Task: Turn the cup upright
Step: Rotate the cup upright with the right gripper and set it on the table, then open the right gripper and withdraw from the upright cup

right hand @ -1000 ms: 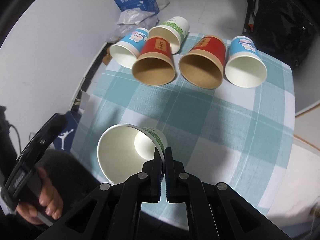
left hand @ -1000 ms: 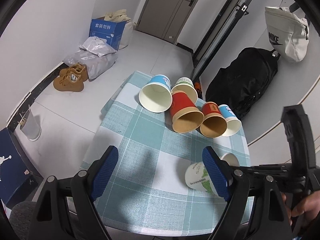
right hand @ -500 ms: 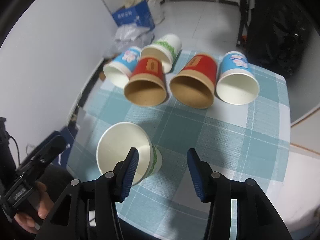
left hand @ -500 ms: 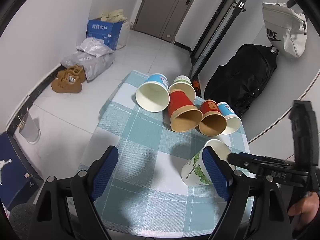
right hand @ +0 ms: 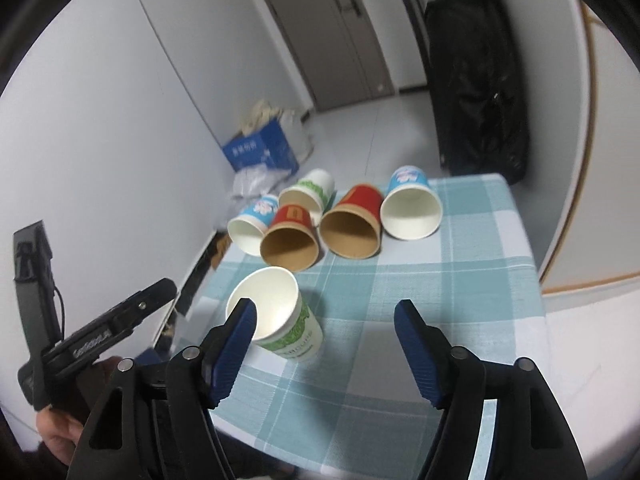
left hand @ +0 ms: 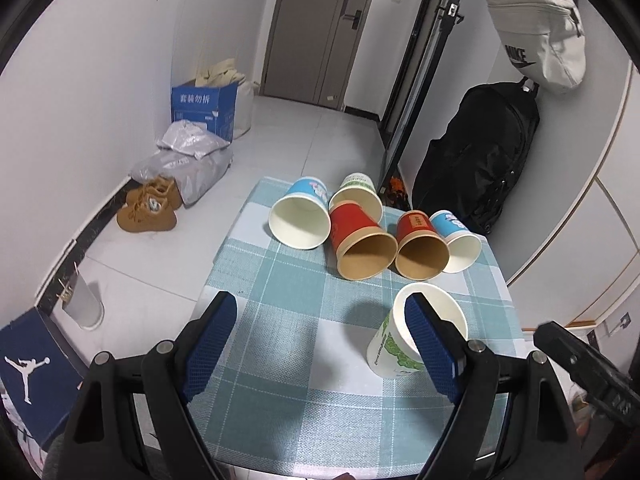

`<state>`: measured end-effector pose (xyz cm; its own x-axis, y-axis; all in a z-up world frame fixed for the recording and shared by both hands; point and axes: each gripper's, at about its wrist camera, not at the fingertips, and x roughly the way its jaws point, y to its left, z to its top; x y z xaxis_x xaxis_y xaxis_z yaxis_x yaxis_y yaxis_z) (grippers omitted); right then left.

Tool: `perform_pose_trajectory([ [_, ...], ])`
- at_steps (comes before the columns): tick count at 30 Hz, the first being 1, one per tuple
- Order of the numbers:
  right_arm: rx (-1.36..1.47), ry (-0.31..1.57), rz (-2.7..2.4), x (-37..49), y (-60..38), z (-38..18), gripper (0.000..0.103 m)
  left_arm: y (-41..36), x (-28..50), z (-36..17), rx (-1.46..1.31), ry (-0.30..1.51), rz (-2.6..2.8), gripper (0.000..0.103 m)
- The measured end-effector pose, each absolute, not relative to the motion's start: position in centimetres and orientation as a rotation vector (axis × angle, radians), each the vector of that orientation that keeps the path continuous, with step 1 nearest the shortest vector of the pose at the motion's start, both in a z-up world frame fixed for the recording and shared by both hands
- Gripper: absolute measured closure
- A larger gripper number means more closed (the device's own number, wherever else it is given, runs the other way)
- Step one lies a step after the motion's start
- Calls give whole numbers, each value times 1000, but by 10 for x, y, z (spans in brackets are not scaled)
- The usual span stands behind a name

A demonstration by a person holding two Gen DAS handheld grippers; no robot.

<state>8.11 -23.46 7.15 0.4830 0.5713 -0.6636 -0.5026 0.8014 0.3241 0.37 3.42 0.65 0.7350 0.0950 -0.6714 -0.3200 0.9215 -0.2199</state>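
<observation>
Green-print cup stands mouth-up on table, near front-left edge. My right tool spread wide, empty, one finger seemingly beside rim. Left tool also apart. Risk: careless pull-back clips rim, tips cup.

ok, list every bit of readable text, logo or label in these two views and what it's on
"NIKE" with swoosh: white waist bag hanging on the wall.
"套装勿拆": blue cardboard box on the floor.
Jumpman logo, no words: dark blue box at lower left.
Green print on the upright white-and-green cup: too small to read.
Label on the red cup: unreadable.
Lettering on the left hand-held gripper body: blurred.
</observation>
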Motion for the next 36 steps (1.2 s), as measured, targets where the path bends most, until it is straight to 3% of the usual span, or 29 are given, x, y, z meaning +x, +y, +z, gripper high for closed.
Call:
perform_pose_trajectory([
  [13, 113, 627, 646, 38, -250, 78, 15, 6, -17, 24, -256, 613, 194, 20],
  [36, 67, 560, 609, 18, -257, 78, 8, -5, -27, 24, -224, 595, 246, 20],
])
